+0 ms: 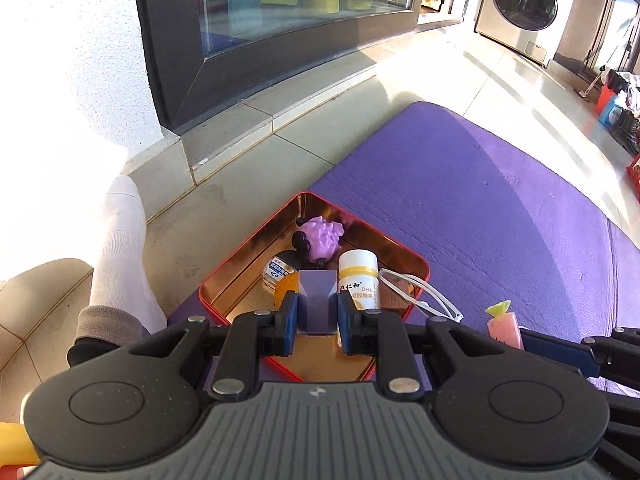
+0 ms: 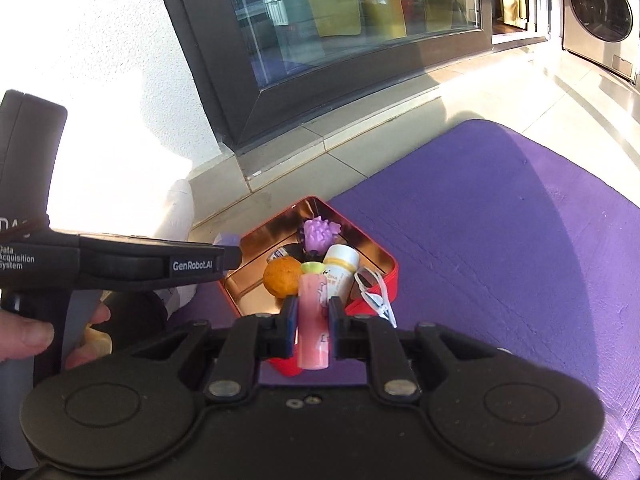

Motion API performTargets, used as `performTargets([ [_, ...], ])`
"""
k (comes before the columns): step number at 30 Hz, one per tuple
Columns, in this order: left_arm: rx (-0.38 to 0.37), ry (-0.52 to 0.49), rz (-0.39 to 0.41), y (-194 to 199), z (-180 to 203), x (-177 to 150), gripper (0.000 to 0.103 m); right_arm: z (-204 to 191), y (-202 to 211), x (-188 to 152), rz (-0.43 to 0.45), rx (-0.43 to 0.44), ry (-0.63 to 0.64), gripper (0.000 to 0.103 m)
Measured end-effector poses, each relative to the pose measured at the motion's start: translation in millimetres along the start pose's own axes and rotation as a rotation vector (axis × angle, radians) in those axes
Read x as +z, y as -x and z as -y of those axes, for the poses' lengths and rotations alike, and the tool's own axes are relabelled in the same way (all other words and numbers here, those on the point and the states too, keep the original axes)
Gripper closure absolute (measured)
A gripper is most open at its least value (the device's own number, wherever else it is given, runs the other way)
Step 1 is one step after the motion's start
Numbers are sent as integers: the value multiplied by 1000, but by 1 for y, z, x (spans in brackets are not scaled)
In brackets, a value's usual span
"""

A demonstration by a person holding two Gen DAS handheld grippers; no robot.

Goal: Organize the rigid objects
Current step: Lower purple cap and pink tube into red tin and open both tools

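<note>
Underneath everything lies a purple mat [image 1: 460, 200] on the tiled floor [image 1: 256, 152], stretching ahead and to the right of both tongs. Next in size, a red tin box [image 1: 316, 248] with a gold inside sits on the mat's near left corner, directly ahead of and below the left tongs [image 1: 318, 314] and just ahead of the right tongs [image 2: 313, 314]. Inside the box, at its far end, is a purple sheep toy [image 1: 322, 240]; nearer the tongs stands a white bottle [image 1: 357, 280] with a yellow band, with an orange ball [image 2: 282, 278] and a small dark bottle [image 1: 280, 270] to its left. White glasses [image 1: 416, 292] hang over the box's right rim. The left tongs are clamped on a purple block [image 1: 316, 300], held over the box's near end. The right tongs are clamped on a pink tube [image 2: 314, 320] with a green cap, held upright just over the box's near rim.
</note>
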State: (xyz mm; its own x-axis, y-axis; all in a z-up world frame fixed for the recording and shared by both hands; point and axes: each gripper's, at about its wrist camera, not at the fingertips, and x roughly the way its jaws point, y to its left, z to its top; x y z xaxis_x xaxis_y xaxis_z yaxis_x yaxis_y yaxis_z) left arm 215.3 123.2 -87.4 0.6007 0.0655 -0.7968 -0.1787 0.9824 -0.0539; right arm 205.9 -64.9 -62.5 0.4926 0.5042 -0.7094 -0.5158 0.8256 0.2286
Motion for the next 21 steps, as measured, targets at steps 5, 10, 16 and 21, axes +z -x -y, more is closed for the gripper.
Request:
performTargets([
  [5, 5, -4, -23, -31, -15, 15, 83, -7, -32, 10, -30, 11, 11, 89],
  [10, -33, -7, -56, -66, -19, 26, 83, -7, -65, 7, -79, 14, -3, 89],
  [16, -59, -50, -92, -109, -9, 30, 83, -7, -98, -1, -124, 21, -4, 89],
  [21, -84, -51, -109, -134, -4, 30, 83, -6, -122, -7, -149, 32, -9, 89],
])
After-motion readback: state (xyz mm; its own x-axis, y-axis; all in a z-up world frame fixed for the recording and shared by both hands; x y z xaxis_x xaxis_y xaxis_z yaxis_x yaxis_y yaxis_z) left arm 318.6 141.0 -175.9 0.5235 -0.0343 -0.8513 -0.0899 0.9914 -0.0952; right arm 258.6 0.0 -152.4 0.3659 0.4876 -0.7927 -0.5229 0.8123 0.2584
